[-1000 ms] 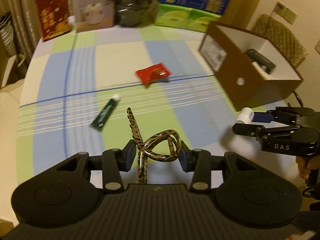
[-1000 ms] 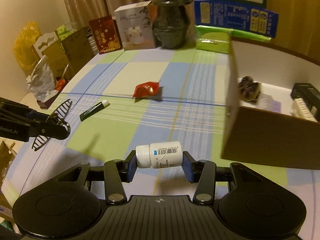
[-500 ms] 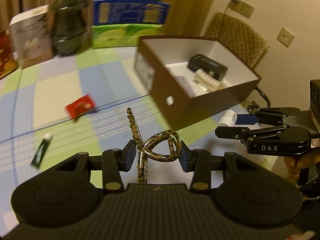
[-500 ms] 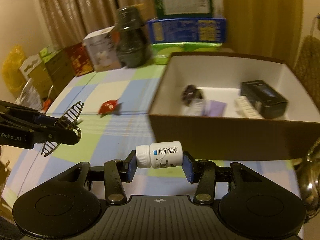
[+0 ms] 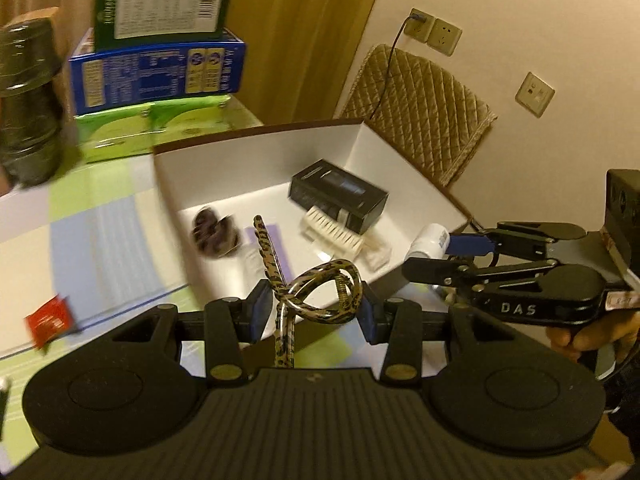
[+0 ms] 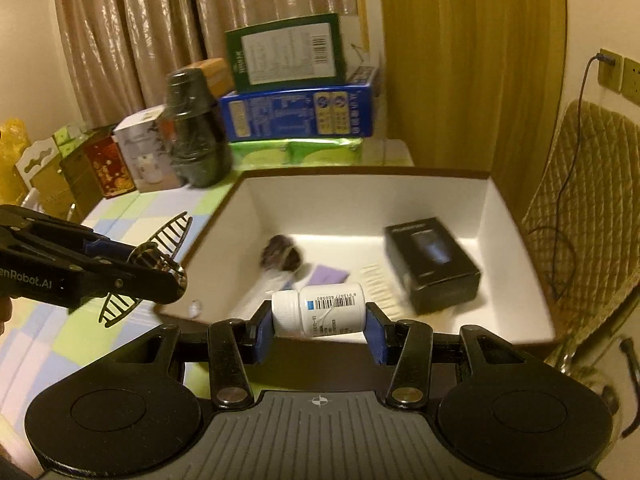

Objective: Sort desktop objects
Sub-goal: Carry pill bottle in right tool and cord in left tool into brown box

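So this is the drop-off part of the sort as far as I can tell: both hands carry something over to the big brown box (image 6: 520, 240) with the white inside, which fills the middle of the right wrist view. It already holds a black carton (image 6: 432, 264) at centre right, a white comb-like thing (image 5: 332, 234) beside it, a purple slip (image 6: 328, 274) and a dark round lump (image 6: 282, 256) at centre left. On the checked tablecloth (image 5: 100, 232) a red packet (image 5: 48, 320) sits at the left edge of the left wrist view, so I'd guess the sorting isn't finished.

The right gripper (image 6: 318, 320) is clamped on a white pill bottle (image 6: 320, 314), lying sideways between the blue pads, low centre of its frame, just above the box's near wall. The left gripper (image 5: 310, 308) is clenched on a leopard-print hair claw (image 5: 320, 292), low centre of its own frame, also at the near wall; in the right wrist view the claw's teeth stick out at centre left, just outside the box's left corner.

Next move, I reckon: carry each thing a bit further over the open floor of the box, clear of the carton, then let the jaws go
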A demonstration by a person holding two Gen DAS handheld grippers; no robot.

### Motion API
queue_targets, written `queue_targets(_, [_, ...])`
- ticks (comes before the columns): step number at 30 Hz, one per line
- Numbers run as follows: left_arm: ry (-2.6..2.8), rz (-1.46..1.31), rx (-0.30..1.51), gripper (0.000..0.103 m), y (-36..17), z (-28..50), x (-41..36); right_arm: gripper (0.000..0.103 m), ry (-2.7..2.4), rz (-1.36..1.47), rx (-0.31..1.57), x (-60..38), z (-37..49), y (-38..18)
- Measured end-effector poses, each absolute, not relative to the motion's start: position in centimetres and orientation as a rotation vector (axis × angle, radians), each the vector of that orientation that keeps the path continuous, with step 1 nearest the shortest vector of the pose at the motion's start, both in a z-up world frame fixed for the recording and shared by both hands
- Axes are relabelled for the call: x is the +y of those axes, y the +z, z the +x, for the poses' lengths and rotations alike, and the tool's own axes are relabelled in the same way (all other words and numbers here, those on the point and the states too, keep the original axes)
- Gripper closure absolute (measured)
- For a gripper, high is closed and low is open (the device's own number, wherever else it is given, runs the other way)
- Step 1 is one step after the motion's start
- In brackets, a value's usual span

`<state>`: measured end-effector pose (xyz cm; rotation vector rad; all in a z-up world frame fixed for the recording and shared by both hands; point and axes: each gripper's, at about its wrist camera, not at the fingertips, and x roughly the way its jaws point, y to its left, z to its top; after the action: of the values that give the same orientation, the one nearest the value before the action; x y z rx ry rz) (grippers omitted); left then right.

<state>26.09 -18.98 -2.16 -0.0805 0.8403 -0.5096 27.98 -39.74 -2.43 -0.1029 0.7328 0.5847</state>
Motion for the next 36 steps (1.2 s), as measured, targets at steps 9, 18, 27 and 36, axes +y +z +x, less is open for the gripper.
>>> queue_targets(9, [-0.484, -0.144, 0.905, 0.064, -4.3, 32.5, -24.1, 0.059, 0.543, -0.122, 0.817, -43.5, 34.3, -4.1])
queue_targets(18, [-0.439, -0.163, 1.007, 0.064, -7.7, 37.1, -27.3, 0.059, 0.547, -0.181, 0.897, -45.1, 37.8, -6.1])
queue_targets(27, [-0.408, -0.145, 1.111, 0.064, -11.2, 39.1, -29.1, 0.059, 0.583, -0.233, 0.943, -44.6, 39.6, -7.3])
queue_targets(36, [-0.407, -0.093, 1.145, 0.064, -12.2, 39.8, -30.1, 0.059, 0.609, -0.279, 0.958, -44.3, 40.7, -7.4])
